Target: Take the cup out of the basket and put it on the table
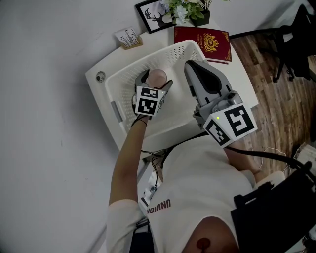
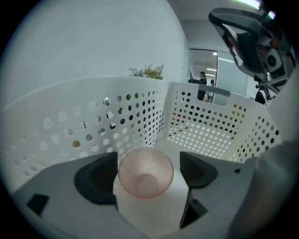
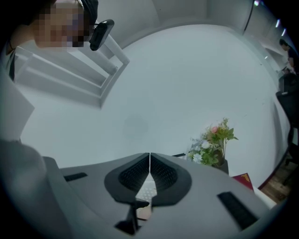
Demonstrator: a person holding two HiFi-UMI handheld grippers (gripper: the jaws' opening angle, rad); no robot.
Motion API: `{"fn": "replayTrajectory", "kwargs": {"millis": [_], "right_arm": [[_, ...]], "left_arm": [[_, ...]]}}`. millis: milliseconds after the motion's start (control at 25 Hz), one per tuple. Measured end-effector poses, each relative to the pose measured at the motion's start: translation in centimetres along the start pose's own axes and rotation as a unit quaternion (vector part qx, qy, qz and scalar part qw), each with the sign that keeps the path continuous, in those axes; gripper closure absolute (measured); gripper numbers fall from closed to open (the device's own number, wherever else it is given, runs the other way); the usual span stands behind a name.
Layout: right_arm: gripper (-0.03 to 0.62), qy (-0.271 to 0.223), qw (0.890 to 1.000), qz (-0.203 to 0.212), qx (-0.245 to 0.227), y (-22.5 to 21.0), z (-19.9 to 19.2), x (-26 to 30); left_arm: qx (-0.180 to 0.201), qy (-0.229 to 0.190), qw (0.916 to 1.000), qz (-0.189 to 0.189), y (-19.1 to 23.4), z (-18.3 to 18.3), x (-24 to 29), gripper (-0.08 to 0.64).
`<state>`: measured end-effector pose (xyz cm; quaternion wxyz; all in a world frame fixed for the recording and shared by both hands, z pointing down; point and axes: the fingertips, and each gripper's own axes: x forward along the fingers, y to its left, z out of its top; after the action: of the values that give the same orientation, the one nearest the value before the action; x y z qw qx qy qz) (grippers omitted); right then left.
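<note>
Inside white perforated basket [image 1: 123,79], which fills most of the desk [image 1: 98,74]: one pink cup [image 1: 157,75], mouth upward, about mid-basket. Left gripper [image 1: 155,83]: lowered into basket, jaws wide apart, one on either side of the cup, not clamped. Right gripper [image 3: 149,161]: above basket's right side, jaws together, empty. Far right corner of desk: red booklet [image 1: 202,43], potted flowers [image 1: 190,10], framed picture [image 1: 153,15].
</note>
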<state>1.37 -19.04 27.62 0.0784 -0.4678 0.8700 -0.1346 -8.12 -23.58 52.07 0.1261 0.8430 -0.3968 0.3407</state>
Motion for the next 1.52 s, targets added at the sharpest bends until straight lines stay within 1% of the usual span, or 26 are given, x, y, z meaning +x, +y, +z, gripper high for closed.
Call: {"fn": "replayTrajectory", "kwargs": {"millis": [120,280,480,640,840,1000,1520], "right_arm": [[0.572,0.001,1.000,-0.005,0.000,-0.3,-0.1,-0.1],[0.572,0.005,1.000,-0.009,0.000,-0.5,-0.2,-0.2],[0.572,0.006,1.000,-0.012,-0.001,-0.6,-0.2,-0.2],[0.572,0.007,1.000,-0.013,-0.001,-0.7,-0.3,-0.2],[0.572,0.007,1.000,-0.016,-0.003,-0.9,-0.2,-0.2],[0.572,0.007,1.000,-0.017,-0.004,-0.9,-0.2,-0.2],[0.572,0.007,1.000,-0.022,0.000,-1.1,-0.3,-0.2]], "left_arm": [[0.009,0.008,0.9999,0.000,0.1,-0.3,0.4,0.147],[0.000,0.009,1.0000,0.003,0.3,-0.5,0.7,0.147],[0.008,0.011,0.9999,0.005,0.1,-0.8,1.0,0.149],[-0.004,0.005,1.0000,0.006,0.1,-1.0,1.3,0.149],[0.007,0.008,0.9999,0.002,0.0,-1.4,1.7,0.149],[-0.002,0.006,1.0000,0.001,0.1,-1.5,1.9,0.149],[-0.002,0.009,0.9999,0.004,0.4,-1.6,1.9,0.160]]}}
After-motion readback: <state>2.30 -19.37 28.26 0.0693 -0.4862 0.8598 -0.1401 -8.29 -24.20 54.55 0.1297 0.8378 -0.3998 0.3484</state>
